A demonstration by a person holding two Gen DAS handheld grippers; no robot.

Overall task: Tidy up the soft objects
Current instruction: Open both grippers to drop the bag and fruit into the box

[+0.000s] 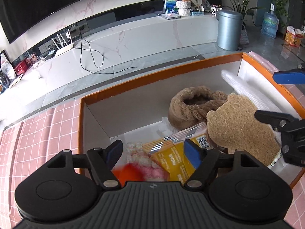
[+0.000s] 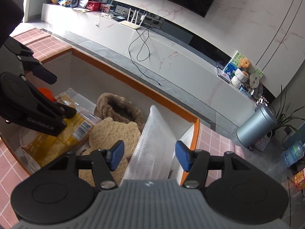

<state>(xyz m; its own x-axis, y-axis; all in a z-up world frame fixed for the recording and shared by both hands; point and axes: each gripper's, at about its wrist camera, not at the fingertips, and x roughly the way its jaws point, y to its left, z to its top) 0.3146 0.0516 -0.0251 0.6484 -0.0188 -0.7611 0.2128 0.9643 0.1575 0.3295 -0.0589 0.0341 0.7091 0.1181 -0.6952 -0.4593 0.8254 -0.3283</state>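
Note:
An orange-rimmed white box (image 1: 144, 76) sits on a pink checked cloth. Inside lie a brown fuzzy slipper (image 1: 188, 106), a tan bear-shaped fibre pad (image 1: 238, 126), a yellow snack packet (image 1: 177, 160), a pink-white plush piece (image 1: 144, 162), something orange (image 1: 127, 171) and a white foam roll (image 1: 246, 89). My left gripper (image 1: 153, 152) is open and empty above the packet and plush. My right gripper (image 2: 149, 155) is open and empty above the foam roll (image 2: 152, 145), beside the pad (image 2: 112, 131). The slipper (image 2: 118, 106) and packet (image 2: 63, 135) also show there.
A marble TV bench (image 1: 133, 43) with a router and cables stands beyond the box. A grey bin (image 1: 228, 30), plants and a water bottle (image 1: 269, 24) stand at the right. The pink cloth (image 1: 38, 133) surrounds the box.

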